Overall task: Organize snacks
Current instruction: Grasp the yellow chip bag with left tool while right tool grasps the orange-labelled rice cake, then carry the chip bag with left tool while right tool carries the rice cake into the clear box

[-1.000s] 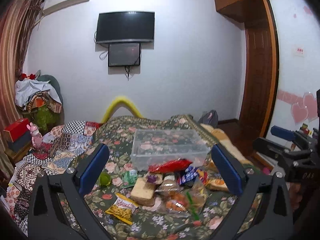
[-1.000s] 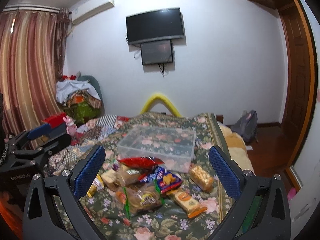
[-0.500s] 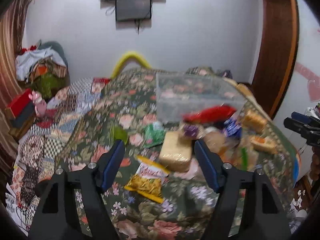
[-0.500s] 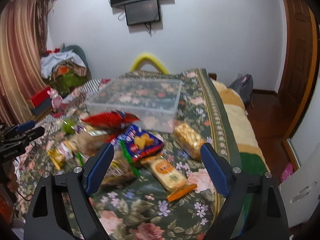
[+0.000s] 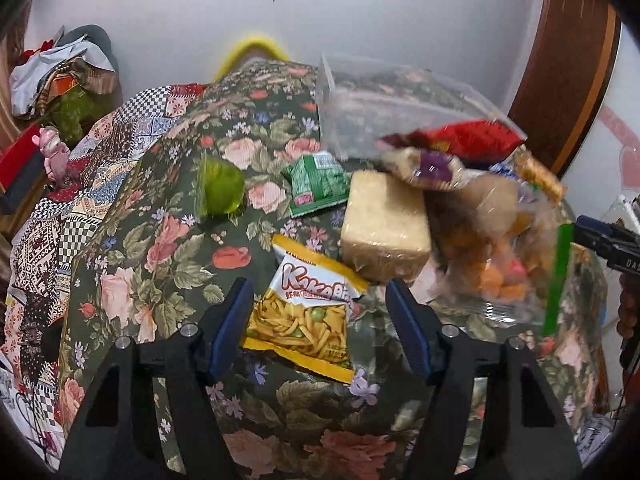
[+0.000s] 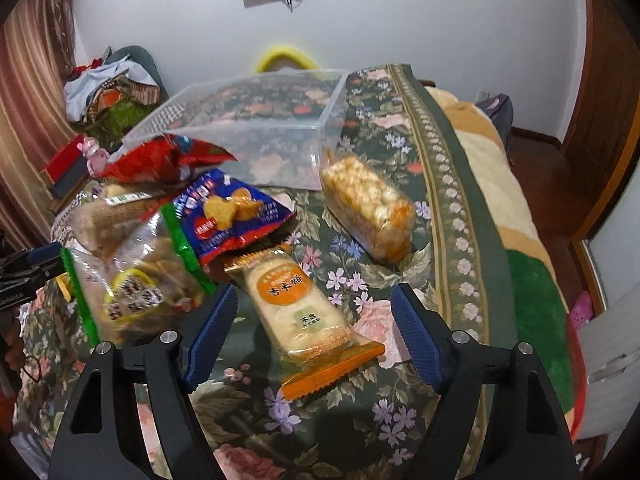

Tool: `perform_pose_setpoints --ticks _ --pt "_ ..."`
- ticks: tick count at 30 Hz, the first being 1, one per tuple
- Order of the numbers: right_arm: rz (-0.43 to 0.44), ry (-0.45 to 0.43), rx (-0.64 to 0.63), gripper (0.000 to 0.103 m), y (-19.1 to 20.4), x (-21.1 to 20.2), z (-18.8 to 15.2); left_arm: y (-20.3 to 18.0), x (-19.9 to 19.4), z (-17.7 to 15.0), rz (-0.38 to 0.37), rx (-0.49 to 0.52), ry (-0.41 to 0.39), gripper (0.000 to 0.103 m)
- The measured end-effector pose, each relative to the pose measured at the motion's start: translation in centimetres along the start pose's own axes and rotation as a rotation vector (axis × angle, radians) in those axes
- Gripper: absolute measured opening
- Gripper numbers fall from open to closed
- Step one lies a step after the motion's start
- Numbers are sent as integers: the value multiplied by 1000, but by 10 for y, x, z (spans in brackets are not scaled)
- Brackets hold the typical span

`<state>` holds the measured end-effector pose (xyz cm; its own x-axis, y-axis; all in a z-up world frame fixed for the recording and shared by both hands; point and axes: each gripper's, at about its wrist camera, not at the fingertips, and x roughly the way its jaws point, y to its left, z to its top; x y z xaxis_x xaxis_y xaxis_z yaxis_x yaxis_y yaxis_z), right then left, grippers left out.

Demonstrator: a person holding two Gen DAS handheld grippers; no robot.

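Both hand-held grippers have dropped, jaws closing unclamped: left (image 5: 318, 308) around yellow packet (image 5: 308, 312), right (image 6: 314, 318) around orange packet (image 6: 304, 312).

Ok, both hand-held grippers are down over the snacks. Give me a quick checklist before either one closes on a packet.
1. Left hand-held gripper lined up on the yellow snack packet: ok, packet lies between the closing jaws, pads not yet on it.
2. Right hand-held gripper lined up on the orange rice cracker packet: ok, same; jaws closing.
3. Nothing else between the jaws: ok for both.
4. Clear plastic box open and empty: ok.
5. Path to the box: not ok, the red bag and other snacks are piled in front.
6. Packets lying free of neighbours: cannot tell.
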<state>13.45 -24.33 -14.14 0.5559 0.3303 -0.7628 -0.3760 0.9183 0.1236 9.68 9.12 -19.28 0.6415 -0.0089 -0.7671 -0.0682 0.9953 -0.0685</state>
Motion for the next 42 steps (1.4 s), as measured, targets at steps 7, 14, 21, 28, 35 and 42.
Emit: perform_pose_setpoints --ticks 7,14,21,28,35,42 --pt "23 56 -20 72 2 21 1 8 32 1 -2 -25 65 69" --pt "24 76 -43 62 8 31 -2 2 41 1 25 10 59 68" --pt "17 74 -39 36 7 33 2 0 39 0 28 18 42 53" --pt "31 66 -19 33 3 29 2 -2 32 -1 24 16 35 51" --pt "31 14 -20 33 5 11 10 -6 13 5 31 25 -9 50" --pt "35 -75 -42 33 13 -8 31 -11 -17 26 9 20 -100 50"
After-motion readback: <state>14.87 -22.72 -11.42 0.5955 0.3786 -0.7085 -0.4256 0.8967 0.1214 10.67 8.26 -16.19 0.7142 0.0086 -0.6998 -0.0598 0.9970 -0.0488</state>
